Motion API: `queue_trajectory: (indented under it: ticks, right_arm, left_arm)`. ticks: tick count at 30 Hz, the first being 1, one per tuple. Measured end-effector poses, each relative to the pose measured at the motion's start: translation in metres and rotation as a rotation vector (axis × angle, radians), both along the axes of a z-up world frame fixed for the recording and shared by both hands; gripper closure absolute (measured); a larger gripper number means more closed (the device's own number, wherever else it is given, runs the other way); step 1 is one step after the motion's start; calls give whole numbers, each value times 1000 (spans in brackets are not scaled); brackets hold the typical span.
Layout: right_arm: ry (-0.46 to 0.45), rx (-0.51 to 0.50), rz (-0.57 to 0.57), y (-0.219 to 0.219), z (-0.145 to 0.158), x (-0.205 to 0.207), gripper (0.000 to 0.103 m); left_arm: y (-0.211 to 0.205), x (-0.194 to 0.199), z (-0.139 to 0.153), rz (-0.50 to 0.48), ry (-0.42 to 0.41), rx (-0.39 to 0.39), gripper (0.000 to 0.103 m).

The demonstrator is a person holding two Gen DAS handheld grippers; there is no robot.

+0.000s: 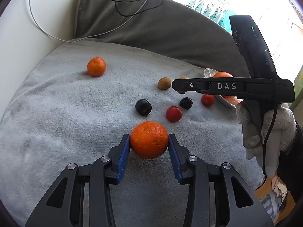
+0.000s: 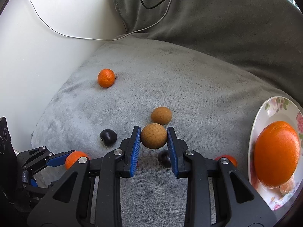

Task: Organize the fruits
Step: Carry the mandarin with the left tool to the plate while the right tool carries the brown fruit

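Note:
In the left wrist view my left gripper [image 1: 149, 141] is shut on a mandarin [image 1: 148, 140] that rests on the grey cushion [image 1: 66, 113], with a blue pad pressed against each side. My right gripper [image 2: 153, 137] is shut on a round brown fruit [image 2: 153, 135], just in front of a second brown fruit [image 2: 161, 115]. Seen side-on from the left wrist, the right gripper [image 1: 176, 86] hides most of its fruit. A flowered plate [image 2: 265, 109] at the right holds a large orange [image 2: 276, 154].
Another mandarin [image 1: 96, 66] lies at the far left of the cushion. Two dark plums [image 1: 143, 107] [image 1: 186, 103] and two red tomatoes [image 1: 174, 113] [image 1: 207, 100] are scattered mid-cushion. A gloved hand [image 1: 269, 132] holds the right gripper. Cables [image 2: 75, 36] trail over the sofa back.

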State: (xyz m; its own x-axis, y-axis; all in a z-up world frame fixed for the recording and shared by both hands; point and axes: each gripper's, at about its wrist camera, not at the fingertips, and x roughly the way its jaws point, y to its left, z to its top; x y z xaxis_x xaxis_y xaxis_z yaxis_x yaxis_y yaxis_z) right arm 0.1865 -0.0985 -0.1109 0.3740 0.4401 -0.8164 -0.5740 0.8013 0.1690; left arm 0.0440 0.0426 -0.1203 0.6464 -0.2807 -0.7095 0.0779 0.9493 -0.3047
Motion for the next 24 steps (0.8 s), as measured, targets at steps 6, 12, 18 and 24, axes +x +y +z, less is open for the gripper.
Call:
queue_trajectory:
  ticks: [6,12,18,24]
  right_arm:
    - [-22,41,-12,-16,16,-11,74]
    - [-59,74,-39,-40,35,-21,74]
    - [-98,110,-88,-70,53,-30,74]
    - [-144,124,-151,-105,69,-40,74]
  left_arm:
    - [-4,-2,10,-8,-24,3,64]
    - [-11,1,20,-24,-54,7,64]
    - [-21,7,28,-48,-76,-3,64]
    - [-38,15,40,-85,-112,-3,64]
